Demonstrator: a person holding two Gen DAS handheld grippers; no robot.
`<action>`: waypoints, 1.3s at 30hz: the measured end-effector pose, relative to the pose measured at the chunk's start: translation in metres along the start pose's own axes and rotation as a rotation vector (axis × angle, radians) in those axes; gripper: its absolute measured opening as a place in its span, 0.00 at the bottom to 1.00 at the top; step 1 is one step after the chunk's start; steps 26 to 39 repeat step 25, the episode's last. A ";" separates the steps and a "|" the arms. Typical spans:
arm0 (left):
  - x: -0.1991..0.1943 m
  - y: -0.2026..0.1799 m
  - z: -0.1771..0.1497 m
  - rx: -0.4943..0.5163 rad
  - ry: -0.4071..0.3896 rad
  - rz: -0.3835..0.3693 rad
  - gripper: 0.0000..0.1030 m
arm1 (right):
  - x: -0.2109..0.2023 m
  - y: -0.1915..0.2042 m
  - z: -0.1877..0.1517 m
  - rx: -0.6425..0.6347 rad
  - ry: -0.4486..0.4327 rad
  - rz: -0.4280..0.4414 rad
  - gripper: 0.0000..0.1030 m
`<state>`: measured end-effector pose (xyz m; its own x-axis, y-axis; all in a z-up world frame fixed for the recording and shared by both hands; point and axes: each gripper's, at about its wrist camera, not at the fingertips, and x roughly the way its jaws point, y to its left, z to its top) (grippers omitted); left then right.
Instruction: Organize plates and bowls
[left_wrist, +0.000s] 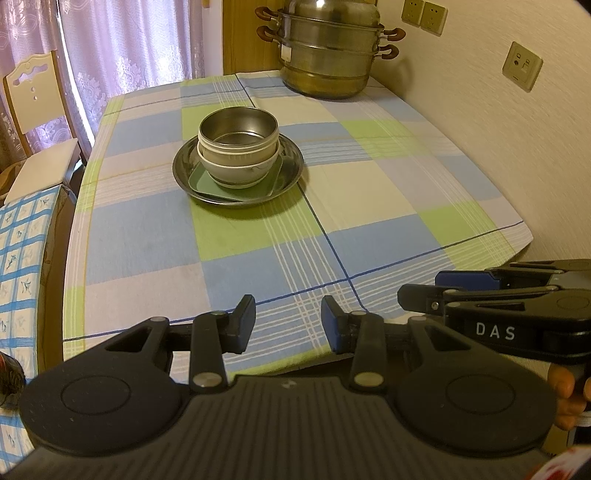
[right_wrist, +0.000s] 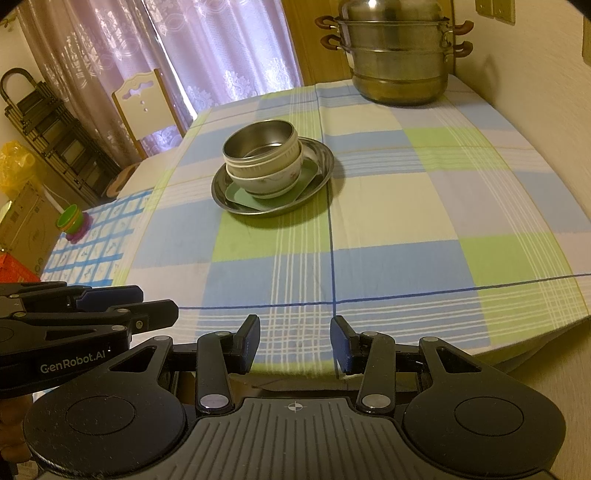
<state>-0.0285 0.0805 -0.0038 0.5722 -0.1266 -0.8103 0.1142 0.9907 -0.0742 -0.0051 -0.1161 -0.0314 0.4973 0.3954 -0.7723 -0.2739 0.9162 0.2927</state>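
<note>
Shiny metal bowl (left_wrist: 238, 129) on glazed ceramic bowl (left_wrist: 236, 170), matt checked cloth (left_wrist: 369, 192).

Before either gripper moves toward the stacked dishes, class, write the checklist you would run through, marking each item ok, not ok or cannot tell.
1. Left gripper open and holding nothing: ok.
2. Right gripper open and holding nothing: ok.
3. Path over the tablecloth to the stack free of obstacles: ok.
4. Steel bowl nested upright in the white bowl: ok.
5. Green tray lying flat in the steel plate: not ok, it sits tilted.
6. Steamer pot apart from the stack: ok.
</note>
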 end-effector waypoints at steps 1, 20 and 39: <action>0.000 0.001 0.001 0.000 0.000 0.000 0.35 | 0.000 0.000 0.000 0.000 0.001 0.000 0.41; 0.004 0.010 0.006 -0.007 -0.002 0.009 0.35 | 0.002 0.003 0.004 -0.001 0.010 0.000 0.41; 0.008 0.013 0.007 -0.009 0.001 0.007 0.35 | 0.008 0.006 0.007 0.000 0.016 -0.003 0.41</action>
